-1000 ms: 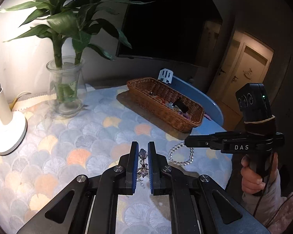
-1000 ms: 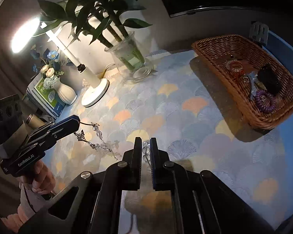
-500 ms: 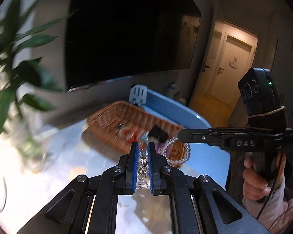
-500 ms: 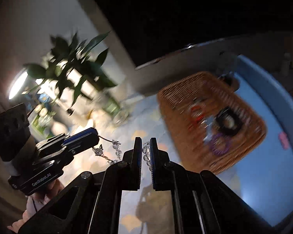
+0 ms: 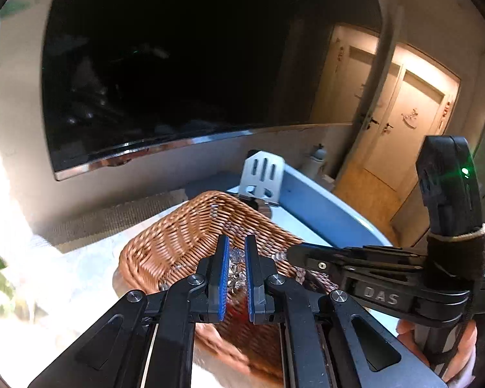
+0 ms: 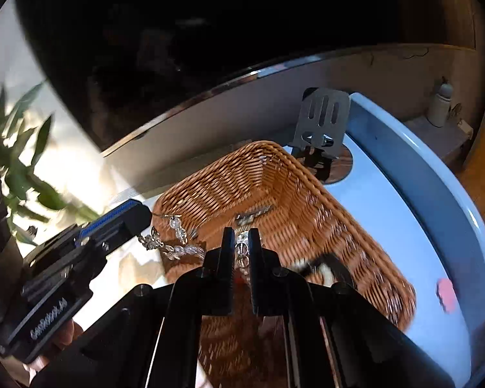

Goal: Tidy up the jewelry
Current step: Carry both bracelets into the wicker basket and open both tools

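Observation:
A brown wicker basket (image 5: 184, 236) stands on the table, also in the right wrist view (image 6: 229, 187). My left gripper (image 5: 235, 252) is shut on a silver crystal necklace (image 5: 236, 270) and holds it over the basket; from the right wrist view the left gripper (image 6: 142, 215) shows with the necklace (image 6: 174, 242) dangling at the basket's near left rim. My right gripper (image 6: 241, 237) is shut on a clear bead bracelet (image 6: 242, 250) above the basket; it also shows in the left wrist view (image 5: 291, 252). Dark jewelry in the basket (image 6: 326, 268) is blurred.
A dark TV screen (image 5: 177, 64) hangs on the wall behind. A metal bracket (image 5: 263, 177) stands at the basket's far corner on a blue curved rim (image 6: 420, 174). Plant leaves (image 6: 16, 161) are at the left. A door (image 5: 404, 129) is at the right.
Both grippers lifted off the patterned tablecloth with their jewelry and moved right and forward to hover over the wicker basket. The plant, vase and lamp slid out of view.

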A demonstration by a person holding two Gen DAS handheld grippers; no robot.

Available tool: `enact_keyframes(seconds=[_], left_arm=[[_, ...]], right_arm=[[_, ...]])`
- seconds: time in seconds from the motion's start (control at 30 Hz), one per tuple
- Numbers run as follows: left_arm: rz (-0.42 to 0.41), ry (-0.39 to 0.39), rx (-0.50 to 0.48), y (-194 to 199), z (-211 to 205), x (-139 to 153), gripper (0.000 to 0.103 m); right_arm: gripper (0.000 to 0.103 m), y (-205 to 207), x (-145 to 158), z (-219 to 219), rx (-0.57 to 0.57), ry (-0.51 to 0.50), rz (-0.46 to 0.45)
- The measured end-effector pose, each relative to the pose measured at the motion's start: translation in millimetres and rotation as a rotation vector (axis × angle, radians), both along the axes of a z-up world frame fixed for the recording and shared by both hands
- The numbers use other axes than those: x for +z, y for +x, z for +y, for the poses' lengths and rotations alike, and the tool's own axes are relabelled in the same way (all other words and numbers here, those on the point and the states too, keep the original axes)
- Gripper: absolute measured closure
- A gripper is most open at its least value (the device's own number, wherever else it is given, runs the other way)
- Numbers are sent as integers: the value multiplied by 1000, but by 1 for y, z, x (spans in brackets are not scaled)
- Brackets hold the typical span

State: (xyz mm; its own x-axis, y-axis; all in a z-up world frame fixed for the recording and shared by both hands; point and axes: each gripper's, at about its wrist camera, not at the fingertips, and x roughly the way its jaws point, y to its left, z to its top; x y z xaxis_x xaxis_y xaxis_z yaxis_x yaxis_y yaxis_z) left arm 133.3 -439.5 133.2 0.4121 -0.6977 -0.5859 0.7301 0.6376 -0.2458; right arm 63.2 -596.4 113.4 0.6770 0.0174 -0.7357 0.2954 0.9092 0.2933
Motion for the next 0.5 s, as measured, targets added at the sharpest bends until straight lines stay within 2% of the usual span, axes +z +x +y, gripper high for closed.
enact_keyframes(seconds=[0.07,0.17,0.27,0.3,0.33,0.37,0.4,0.43,0.5], left_arm=[[25,-16,10,11,-2,-11,94],[37,1,30,23,-11,-27,94],[43,1,30,29,-15,-36,94],[47,-21,26,29,-12,-37,94],[56,-53,15,29,-9,-37,90],[73,-73,14,30,-5,-37,81],[89,-78,24,29,-1,-37,59],[87,-87,33,28,3,-35,42],[71,-95,34,21,10,-30,41]], right_arm=[[95,15,-12,-6,-15,-6,40],[95,28,-29,-15,-39,18,71],[94,22,-32,-19,-89,-19,73],[94,19,-32,-22,-119,-42,83],[94,14,-30,-23,-149,-65,86],[92,8,-27,-25,-169,-83,72],[91,0,-22,-26,-179,-94,47],[91,-9,-17,-25,-184,-101,25],[91,-23,-8,-24,-178,-115,-18]])
